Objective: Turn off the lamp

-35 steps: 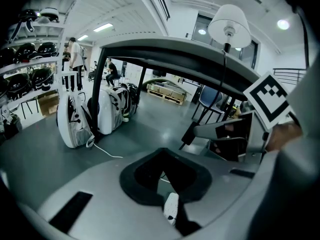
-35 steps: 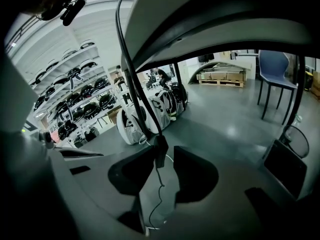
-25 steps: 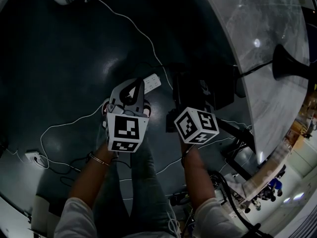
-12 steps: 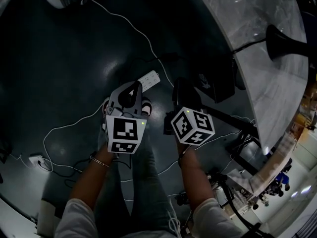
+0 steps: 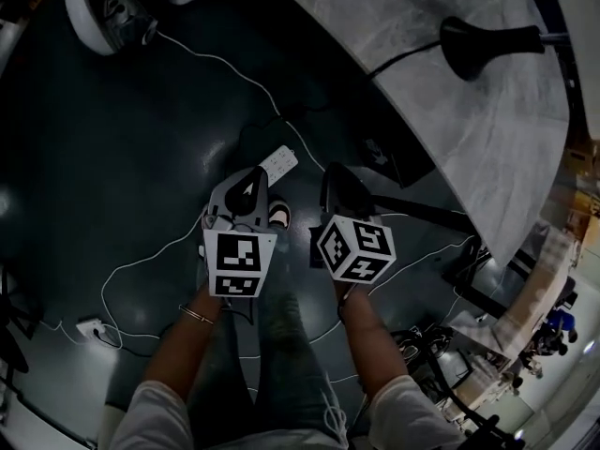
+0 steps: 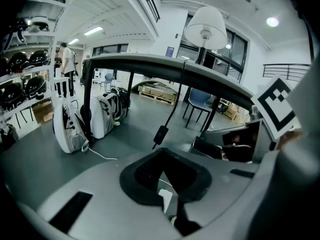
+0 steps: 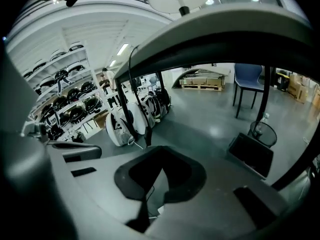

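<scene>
The lamp's black base (image 5: 480,38) stands on the pale marble table (image 5: 487,148), and its cord (image 5: 405,57) drops over the edge. Its white shade (image 6: 205,27) rises above the table edge in the left gripper view. An inline switch (image 6: 160,134) hangs on the cord below the table, apart from both grippers. My left gripper (image 5: 247,180) and right gripper (image 5: 336,184) hang side by side over the dark floor, short of the table. Both are shut on nothing: left gripper (image 6: 168,185), right gripper (image 7: 154,185).
A white power strip (image 5: 278,162) and thin white cables (image 5: 141,259) lie on the floor under the grippers. A black box (image 5: 394,157) sits beneath the table. White bags (image 6: 70,125) lean by helmet shelves (image 6: 24,64). A blue chair (image 7: 247,79) stands behind the table.
Both grippers have drawn back from the table edge and risen a little. In the head view the lamp base has slid up and to the left.
</scene>
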The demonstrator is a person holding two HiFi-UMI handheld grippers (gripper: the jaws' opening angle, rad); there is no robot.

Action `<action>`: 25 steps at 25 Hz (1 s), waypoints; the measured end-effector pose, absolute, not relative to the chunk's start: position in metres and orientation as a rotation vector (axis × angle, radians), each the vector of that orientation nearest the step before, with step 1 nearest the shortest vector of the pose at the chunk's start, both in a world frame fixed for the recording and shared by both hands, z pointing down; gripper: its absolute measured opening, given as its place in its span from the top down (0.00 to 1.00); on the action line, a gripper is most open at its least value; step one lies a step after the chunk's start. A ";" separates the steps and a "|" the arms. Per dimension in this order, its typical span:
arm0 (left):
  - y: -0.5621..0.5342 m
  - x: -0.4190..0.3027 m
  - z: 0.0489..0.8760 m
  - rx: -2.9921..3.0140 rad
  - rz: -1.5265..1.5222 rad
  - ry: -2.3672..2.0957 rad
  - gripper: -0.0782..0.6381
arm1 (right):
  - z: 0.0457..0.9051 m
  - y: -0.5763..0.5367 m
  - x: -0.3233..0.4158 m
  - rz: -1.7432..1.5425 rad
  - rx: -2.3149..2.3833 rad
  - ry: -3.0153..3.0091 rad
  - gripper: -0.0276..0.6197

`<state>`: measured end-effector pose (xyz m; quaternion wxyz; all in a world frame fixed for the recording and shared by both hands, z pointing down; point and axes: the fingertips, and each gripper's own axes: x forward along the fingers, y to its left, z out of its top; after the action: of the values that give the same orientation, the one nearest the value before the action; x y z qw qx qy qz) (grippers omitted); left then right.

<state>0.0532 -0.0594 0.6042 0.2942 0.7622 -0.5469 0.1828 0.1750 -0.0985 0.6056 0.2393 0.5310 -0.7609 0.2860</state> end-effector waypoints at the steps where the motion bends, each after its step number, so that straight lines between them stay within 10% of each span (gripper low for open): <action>1: -0.060 0.056 0.595 2.040 0.487 -1.453 0.90 | 0.597 -0.098 0.176 0.778 1.458 -2.086 0.96; 25: -0.066 0.066 0.314 2.208 0.319 -1.559 0.90 | 0.317 -0.084 0.177 0.596 1.623 -2.199 0.96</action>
<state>0.0661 -0.0656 0.3139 0.2082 0.7935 -0.5603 0.1147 0.1770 -0.0841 0.3171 0.1714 0.5715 -0.7745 0.2100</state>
